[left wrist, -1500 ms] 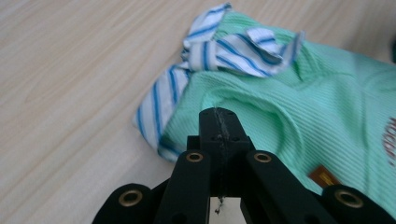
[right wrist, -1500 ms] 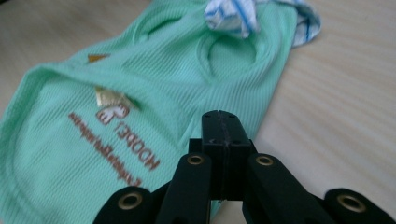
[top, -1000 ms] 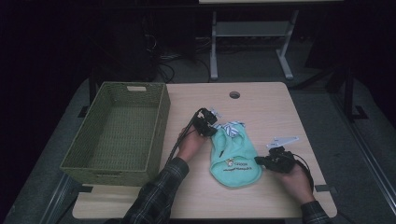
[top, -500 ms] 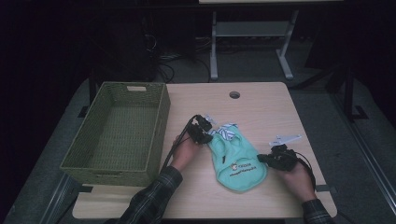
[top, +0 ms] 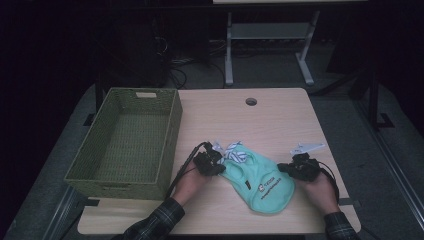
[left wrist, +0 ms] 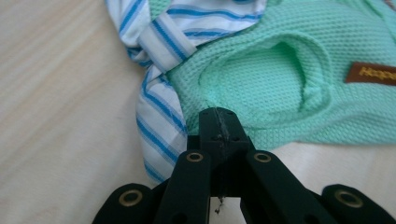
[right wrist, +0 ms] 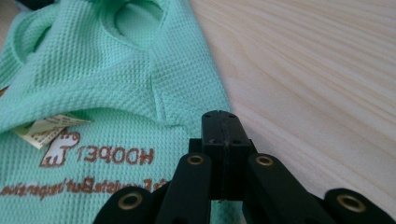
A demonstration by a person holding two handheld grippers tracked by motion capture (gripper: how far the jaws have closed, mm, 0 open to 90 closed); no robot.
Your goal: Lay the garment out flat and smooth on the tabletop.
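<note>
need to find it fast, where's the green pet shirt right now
In the high view the green pet shirt lies flat on the table near its front edge, right of the wicker basket, between the left hand-held gripper and the right hand-held gripper.

The high view looks forward and down from above the person's side, well back. Each gripper view rides close along its own black jaws — the left gripper's [left wrist: 218, 122] facing three o'clock, the right gripper's [right wrist: 221, 123] nine. All share the green garment [top: 260, 180].
</note>
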